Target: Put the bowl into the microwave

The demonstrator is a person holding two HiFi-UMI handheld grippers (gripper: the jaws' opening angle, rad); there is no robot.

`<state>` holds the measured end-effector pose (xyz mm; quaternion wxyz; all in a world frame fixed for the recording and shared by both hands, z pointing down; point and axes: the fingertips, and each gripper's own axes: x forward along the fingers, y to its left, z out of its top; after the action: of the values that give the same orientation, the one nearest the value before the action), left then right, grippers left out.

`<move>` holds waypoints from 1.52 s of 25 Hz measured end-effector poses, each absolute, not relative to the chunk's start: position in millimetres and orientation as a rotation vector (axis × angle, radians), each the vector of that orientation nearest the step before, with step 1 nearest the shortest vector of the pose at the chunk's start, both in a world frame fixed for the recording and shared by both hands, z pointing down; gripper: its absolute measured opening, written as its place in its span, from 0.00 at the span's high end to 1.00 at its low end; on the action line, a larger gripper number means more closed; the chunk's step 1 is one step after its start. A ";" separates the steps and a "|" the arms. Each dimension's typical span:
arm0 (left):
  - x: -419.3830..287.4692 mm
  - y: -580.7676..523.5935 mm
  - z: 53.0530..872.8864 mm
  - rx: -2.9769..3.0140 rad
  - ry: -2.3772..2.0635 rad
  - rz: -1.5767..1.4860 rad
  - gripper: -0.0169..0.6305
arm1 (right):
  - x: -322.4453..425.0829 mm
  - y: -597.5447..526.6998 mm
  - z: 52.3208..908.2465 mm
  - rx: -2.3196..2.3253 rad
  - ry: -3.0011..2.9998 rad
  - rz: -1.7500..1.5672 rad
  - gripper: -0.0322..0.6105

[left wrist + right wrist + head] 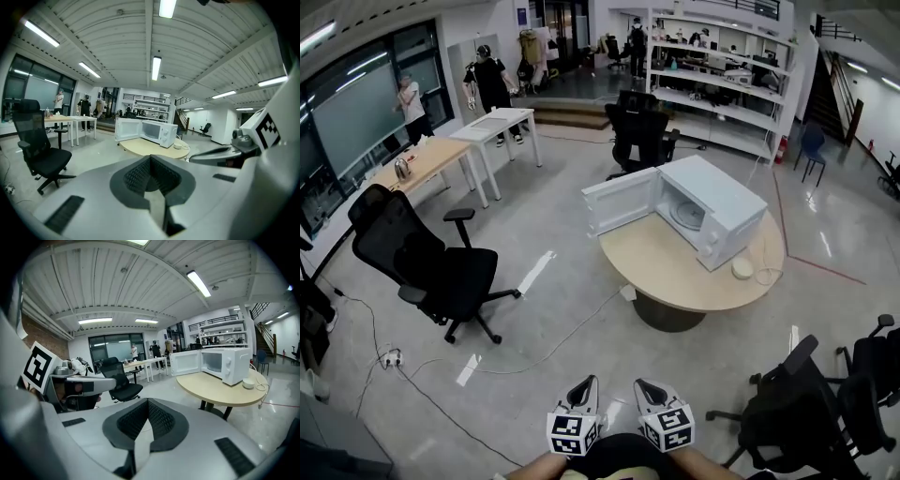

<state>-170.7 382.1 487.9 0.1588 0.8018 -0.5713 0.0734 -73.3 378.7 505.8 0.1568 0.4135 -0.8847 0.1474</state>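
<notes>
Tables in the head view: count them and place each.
3. The round table with the microwave stands centre-right; a wooden desk and a white table stand upper left. The crowded back may hide more.

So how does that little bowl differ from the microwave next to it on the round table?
The microwave is a large box, while the bowl is small and round. The microwave stands with its door swung wide open; the bowl sits outside it, close to the end with the controls. Both are white, and both rest on the same round table.
</notes>
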 end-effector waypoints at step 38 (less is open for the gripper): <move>-204.9 299.3 515.4 2.309 -1.510 0.254 0.90 | -103.2 295.4 528.7 1.328 -2.435 0.517 0.93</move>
<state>-204.9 299.3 515.4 0.1842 0.8191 -0.5357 0.0900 -103.2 295.4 528.7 0.1594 0.4646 -0.8521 0.1808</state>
